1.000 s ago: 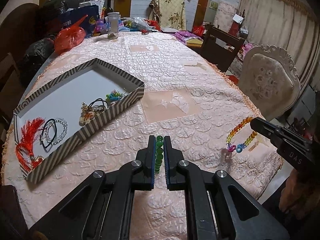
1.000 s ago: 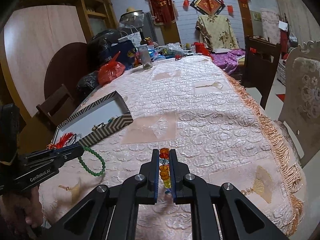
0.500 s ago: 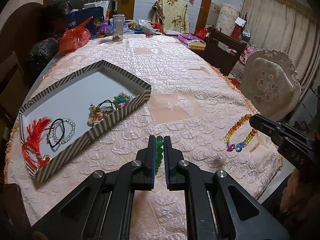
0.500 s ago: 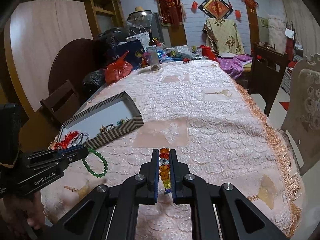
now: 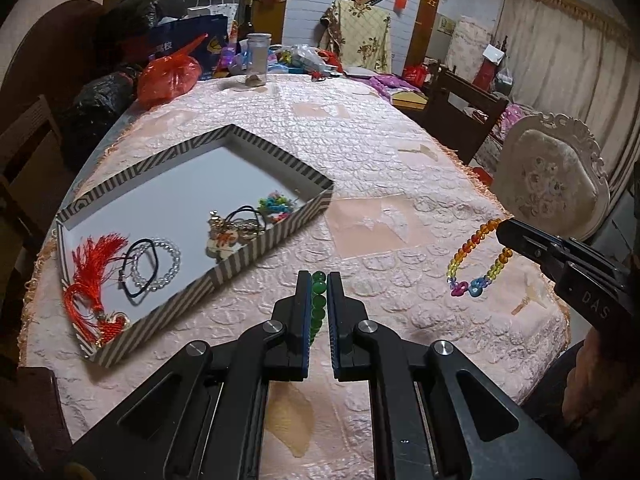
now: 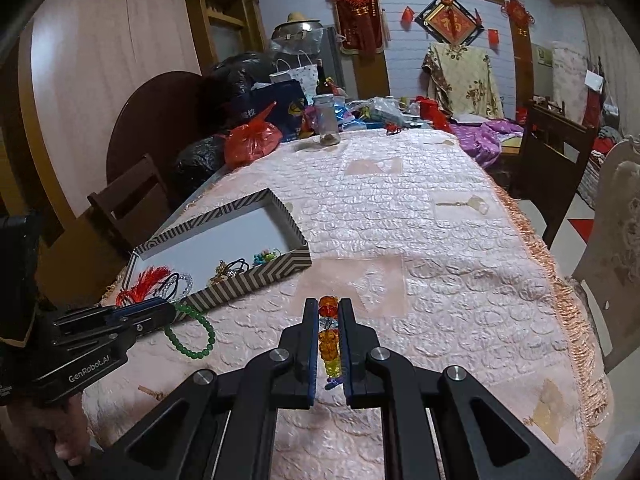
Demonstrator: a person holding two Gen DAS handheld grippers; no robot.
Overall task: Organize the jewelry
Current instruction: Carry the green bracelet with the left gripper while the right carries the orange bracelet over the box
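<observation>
Over the pink tablecloth (image 5: 400, 168), left tool (image 5: 319, 280) pinches green beads (image 5: 318, 304) (right tool (image 6: 328, 306): rainbow bracelet (image 6: 329, 344)).

A pale pink quilted cloth (image 5: 380, 152) with an orange fringe covers the surface. The tray (image 5: 272, 240) wears grey-and-cream stripes around a white floor, with a red tassel (image 5: 90, 276) at its 7 o'clock corner. Black jaws pinch a green bead bracelet (image 6: 192, 336) and a rainbow bead bracelet (image 5: 478, 262) of orange, yellow, blue and purple.
</observation>
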